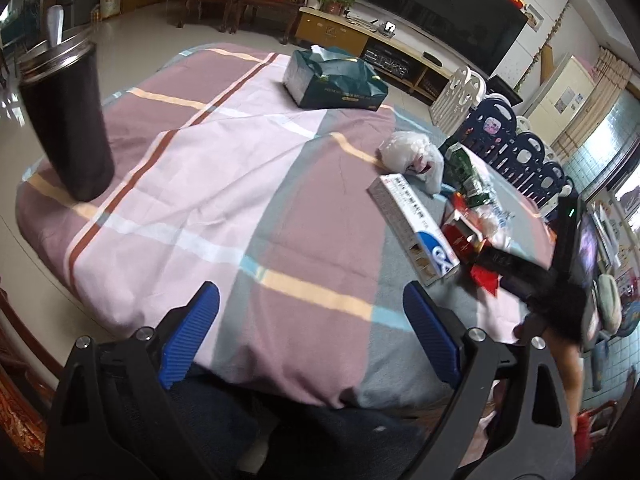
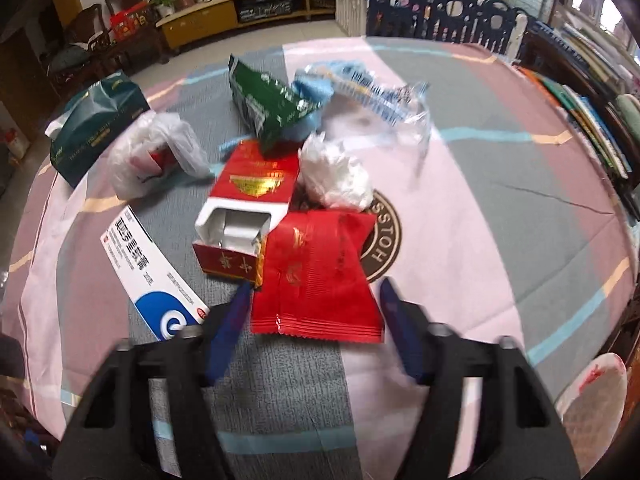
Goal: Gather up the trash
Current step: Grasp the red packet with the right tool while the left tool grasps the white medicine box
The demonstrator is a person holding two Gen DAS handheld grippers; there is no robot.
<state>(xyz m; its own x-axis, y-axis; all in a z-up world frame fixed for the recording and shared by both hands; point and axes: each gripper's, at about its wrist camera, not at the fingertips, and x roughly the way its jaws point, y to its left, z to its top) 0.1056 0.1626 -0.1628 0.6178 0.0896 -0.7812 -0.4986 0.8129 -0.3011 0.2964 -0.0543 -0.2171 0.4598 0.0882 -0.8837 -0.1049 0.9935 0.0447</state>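
The right tool [image 2: 312,312] hangs low over a heap of litter on the worktop [image 2: 500,208], which is draped in a pink, grey and mauve checked cloth, and its 2 blue fingers [image 2: 230,320] straddle the near edge of a flat red foil wrapper with a crimped seam [image 2: 320,276]; the jaws stand part open on either side of it and the pads do not appear to press on it yet. Just behind the wrapper lie an opened red and white cigarette carton [image 2: 244,208], a crumpled white tissue ball [image 2: 336,172], a green foil snack bag [image 2: 272,100] and a clear plastic wrapper with blue print [image 2: 376,96]; to the left are a long white and blue cardboard box [image 2: 156,280] and a scrunched translucent plastic bag [image 2: 156,156]. The left tool [image 1: 312,312] waits wide open and empty above the near edge of the worktop, well apart from the litter, with a tall black tumbler with a steel rim [image 1: 68,120] at the far left and a dark green tissue box [image 1: 336,80] beyond. The step in hand looks like the first pick of the red wrapper. The next move calls for the fingers to sink to the cloth and pinch the thin foil without snagging fabric or dragging the carton.
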